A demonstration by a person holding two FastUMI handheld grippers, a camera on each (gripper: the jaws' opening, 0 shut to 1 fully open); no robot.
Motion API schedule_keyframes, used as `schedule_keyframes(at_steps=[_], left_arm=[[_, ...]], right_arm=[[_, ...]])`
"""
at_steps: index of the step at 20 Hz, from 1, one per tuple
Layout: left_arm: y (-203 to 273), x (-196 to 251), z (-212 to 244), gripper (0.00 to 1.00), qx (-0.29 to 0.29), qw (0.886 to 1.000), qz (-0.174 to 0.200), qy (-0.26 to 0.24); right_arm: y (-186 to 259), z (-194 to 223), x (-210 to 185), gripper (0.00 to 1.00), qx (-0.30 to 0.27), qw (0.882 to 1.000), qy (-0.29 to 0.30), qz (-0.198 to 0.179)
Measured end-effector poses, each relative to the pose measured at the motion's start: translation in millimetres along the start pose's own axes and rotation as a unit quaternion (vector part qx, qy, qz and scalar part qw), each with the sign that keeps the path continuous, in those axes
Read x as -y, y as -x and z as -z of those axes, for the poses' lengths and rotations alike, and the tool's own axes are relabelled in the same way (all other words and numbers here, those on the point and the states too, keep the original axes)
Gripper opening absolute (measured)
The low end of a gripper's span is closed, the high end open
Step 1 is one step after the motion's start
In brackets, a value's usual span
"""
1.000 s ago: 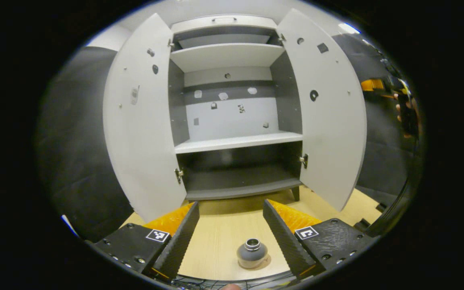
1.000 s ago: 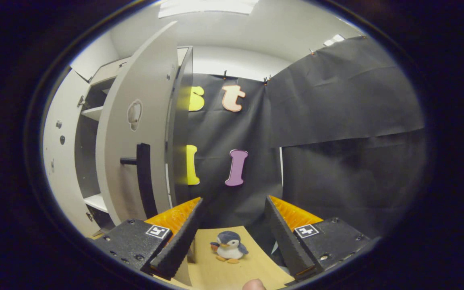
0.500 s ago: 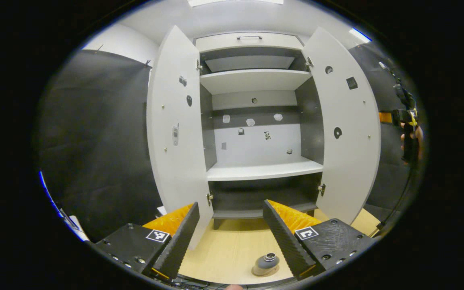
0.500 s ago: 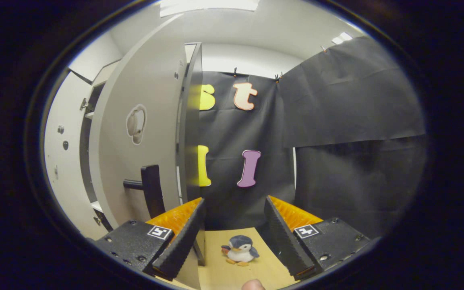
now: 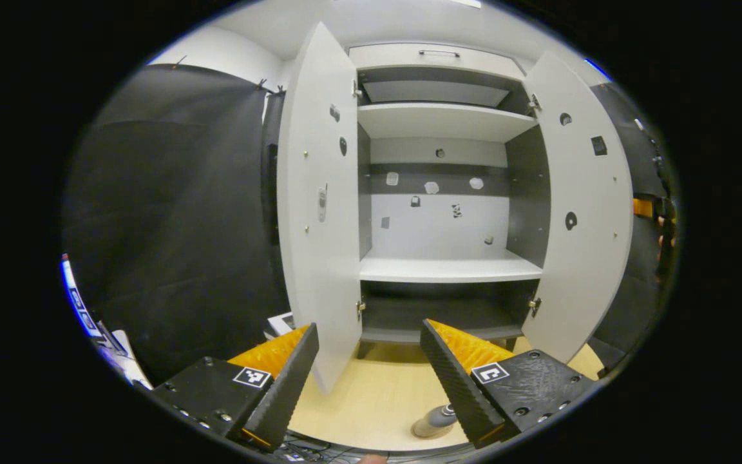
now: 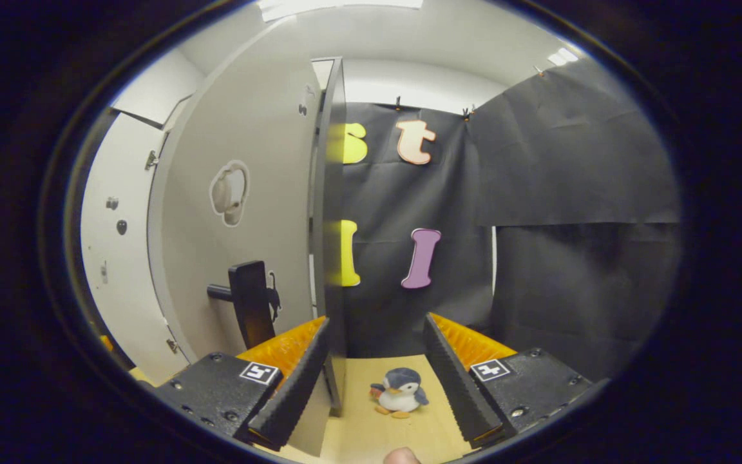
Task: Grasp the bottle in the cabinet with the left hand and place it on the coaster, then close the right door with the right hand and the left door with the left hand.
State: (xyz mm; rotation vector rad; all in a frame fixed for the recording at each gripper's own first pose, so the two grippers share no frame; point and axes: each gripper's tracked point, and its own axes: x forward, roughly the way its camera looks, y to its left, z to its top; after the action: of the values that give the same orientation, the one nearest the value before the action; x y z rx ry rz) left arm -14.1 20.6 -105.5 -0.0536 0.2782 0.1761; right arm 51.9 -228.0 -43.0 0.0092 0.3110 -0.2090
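Observation:
The grey bottle [image 5: 434, 422] stands on the wooden table [image 5: 371, 399] on a pale round coaster, low in the left gripper view and partly hidden behind my left gripper's finger on the right. My left gripper [image 5: 368, 377] is open and holds nothing. It faces the cabinet [image 5: 442, 264], whose left door [image 5: 319, 212] and right door [image 5: 587, 212] both stand wide open. My right gripper [image 6: 374, 377] is open beside the right door's outer face [image 6: 248, 193]. That door's free edge [image 6: 332, 225] runs down just inside the gripper's left finger. The black handle [image 6: 252, 309] sits left of that finger.
A small penguin toy [image 6: 400, 392] stands on the table between my right gripper's fingers, farther off. The cabinet shelves [image 5: 448, 270] hold nothing. The other gripper with a hand [image 5: 657, 222] shows beyond the right door in the left gripper view. Cables lie by the table's near edge.
My left gripper has drawn back and swung left, so the cabinet and bottle slid right in its view. My right gripper has moved nearer the right door's outer face and edge.

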Motion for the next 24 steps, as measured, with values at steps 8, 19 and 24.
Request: schedule_keyframes(at_steps=[8, 19, 24], left_arm=[[-12, -61, -13, 0.98, 0.001, 0.998, -0.057, 0.018], [-12, -127, -38, 0.94, 0.015, 0.994, -0.108, 0.022], [-21, -154, -51, 0.98, 0.024, 0.993, -0.115, 0.002]], right_arm=[[3, 10, -37, 0.93, -0.021, 0.999, -0.003, -0.034], [-8, 11, -98, 0.91, -0.026, 0.998, -0.024, -0.048], [-13, 14, -153, 0.92, -0.038, 0.994, -0.04, -0.097]])
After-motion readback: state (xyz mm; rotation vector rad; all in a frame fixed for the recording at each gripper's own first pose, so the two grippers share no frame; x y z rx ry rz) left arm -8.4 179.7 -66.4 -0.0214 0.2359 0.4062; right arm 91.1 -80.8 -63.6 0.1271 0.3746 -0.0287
